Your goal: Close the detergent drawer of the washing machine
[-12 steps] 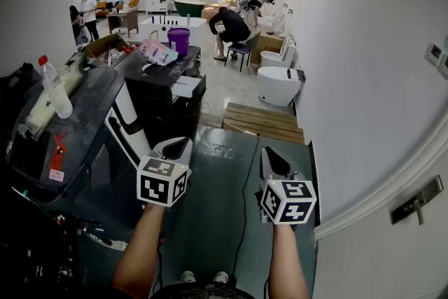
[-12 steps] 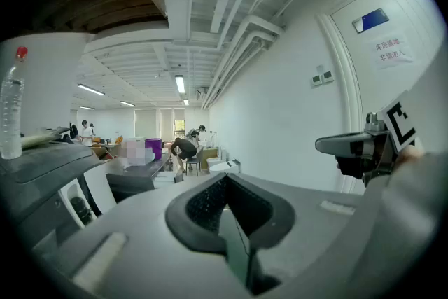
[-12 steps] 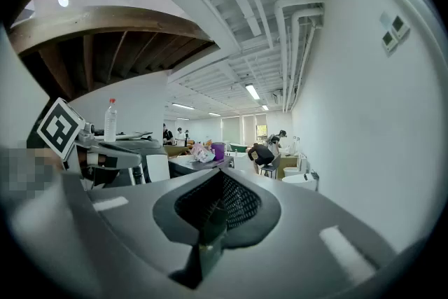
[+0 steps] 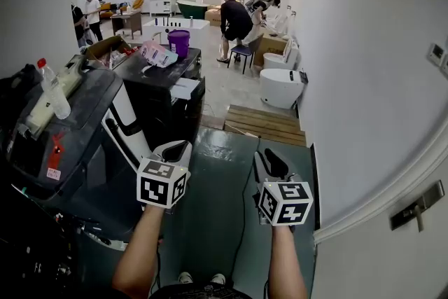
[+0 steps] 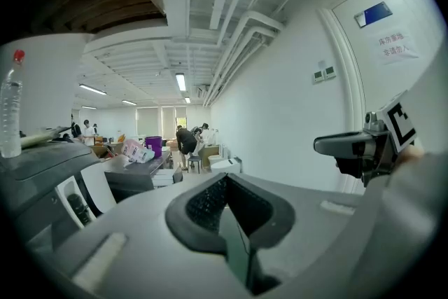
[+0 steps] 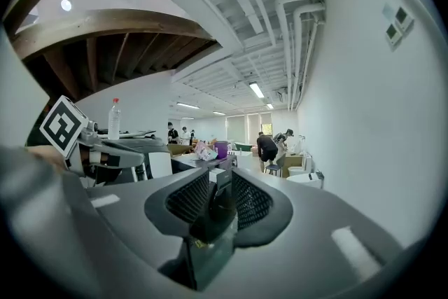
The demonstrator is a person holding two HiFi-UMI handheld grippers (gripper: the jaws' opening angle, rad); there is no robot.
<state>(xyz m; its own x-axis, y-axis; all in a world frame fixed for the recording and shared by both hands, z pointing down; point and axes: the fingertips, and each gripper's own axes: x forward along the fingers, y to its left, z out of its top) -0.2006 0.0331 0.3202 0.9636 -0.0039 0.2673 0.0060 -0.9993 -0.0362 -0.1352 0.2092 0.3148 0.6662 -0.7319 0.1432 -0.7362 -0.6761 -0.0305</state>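
Observation:
A dark grey washing machine (image 4: 70,129) stands at the left of the head view. Its white detergent drawer (image 4: 124,119) juts out of the front, slanting toward me; the left gripper view shows the same drawer (image 5: 87,192) at lower left. My left gripper (image 4: 176,149) hangs just right of the drawer, apart from it, jaws shut and empty (image 5: 224,182). Further right over the green floor, my right gripper (image 4: 269,163) is also shut on nothing (image 6: 220,182).
A plastic bottle (image 4: 54,87) stands on the washer top. Behind it is a second dark machine (image 4: 164,80) with a purple bucket (image 4: 179,40). A wooden pallet (image 4: 264,124) and a toilet (image 4: 280,87) lie ahead, a white wall (image 4: 364,80) at right. People stand at the back.
My right gripper has drifted slightly left and down. The left gripper has held still. A person at the back has straightened up.

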